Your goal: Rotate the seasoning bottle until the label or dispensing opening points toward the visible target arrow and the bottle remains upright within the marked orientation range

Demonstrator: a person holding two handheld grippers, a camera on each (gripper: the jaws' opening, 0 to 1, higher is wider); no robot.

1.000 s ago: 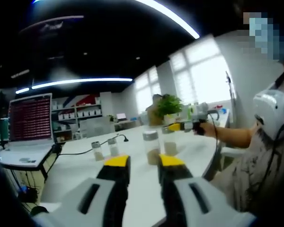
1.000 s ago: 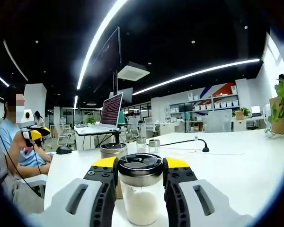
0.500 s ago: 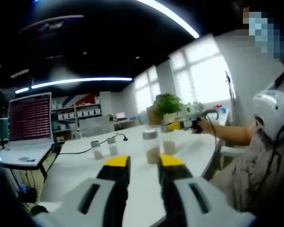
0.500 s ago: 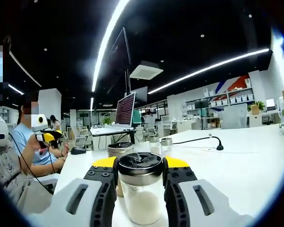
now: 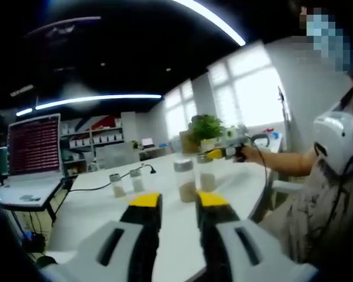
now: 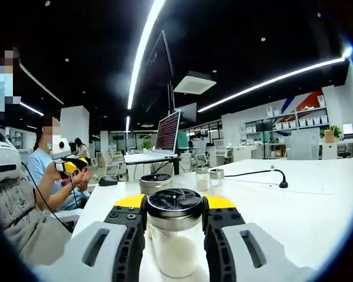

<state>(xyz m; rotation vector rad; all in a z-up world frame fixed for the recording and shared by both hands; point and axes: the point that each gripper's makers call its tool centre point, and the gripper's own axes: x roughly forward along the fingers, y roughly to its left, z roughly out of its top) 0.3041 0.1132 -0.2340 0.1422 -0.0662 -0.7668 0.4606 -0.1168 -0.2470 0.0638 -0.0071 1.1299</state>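
White office table [image 6: 317, 200], right tool [image 6: 175, 207] clamping seasoning bottle [image 6: 175, 235], left tool [image 5: 171, 201] parted, empty

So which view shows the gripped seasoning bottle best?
The right gripper view: the seasoning bottle sits close up between the right gripper jaws, lid and white contents clear. In the left gripper view it is a small, blurred bottle behind another on the table.
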